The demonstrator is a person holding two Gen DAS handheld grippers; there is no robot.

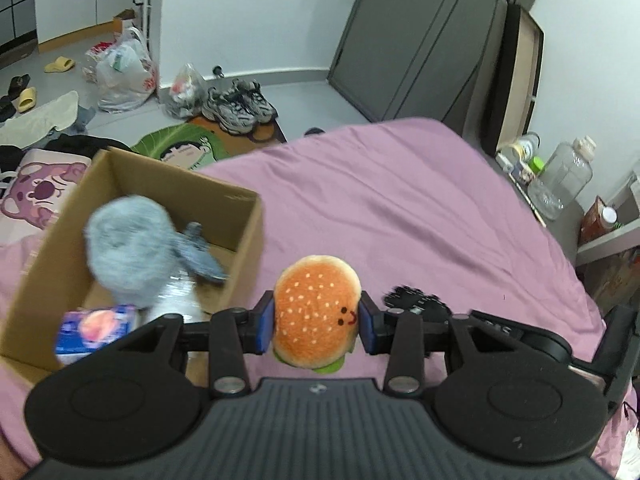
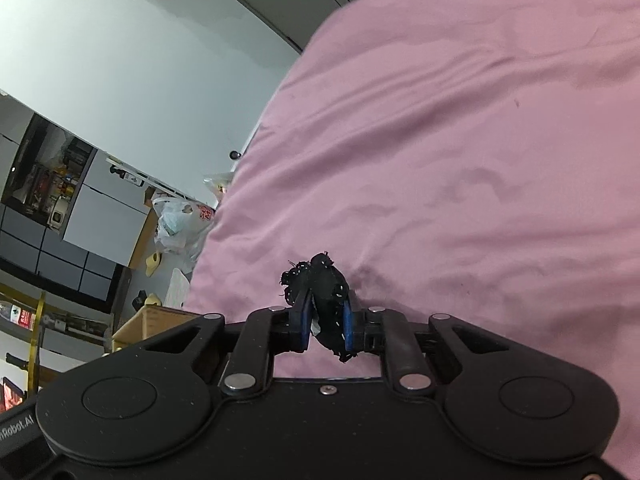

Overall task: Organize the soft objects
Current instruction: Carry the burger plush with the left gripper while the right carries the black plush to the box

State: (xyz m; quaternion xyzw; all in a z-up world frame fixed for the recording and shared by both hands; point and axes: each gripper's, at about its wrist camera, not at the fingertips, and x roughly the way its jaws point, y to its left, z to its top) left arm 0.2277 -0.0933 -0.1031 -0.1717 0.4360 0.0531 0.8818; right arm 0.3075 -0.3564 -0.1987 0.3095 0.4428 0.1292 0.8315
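My left gripper (image 1: pixel 317 322) is shut on a plush hamburger (image 1: pixel 318 308), orange bun with a small face, held above the pink bed just right of a cardboard box (image 1: pixel 244 236). The box holds a fluffy grey-blue plush (image 1: pixel 128 248), a blue packet (image 1: pixel 96 328) and something wrapped in clear plastic. My right gripper (image 2: pixel 327 320) is shut on a small black frilly soft thing (image 2: pixel 325 300) and holds it at the pink sheet (image 2: pixel 460 160). That black thing and the right gripper also show in the left wrist view (image 1: pixel 416 300).
The box stands on the bed's left side. Beyond the bed's far edge the floor carries sneakers (image 1: pixel 240 106), plastic bags (image 1: pixel 124 72), slippers and a cartoon mat. Bottles and jars (image 1: pixel 564 180) stand on a low shelf to the right.
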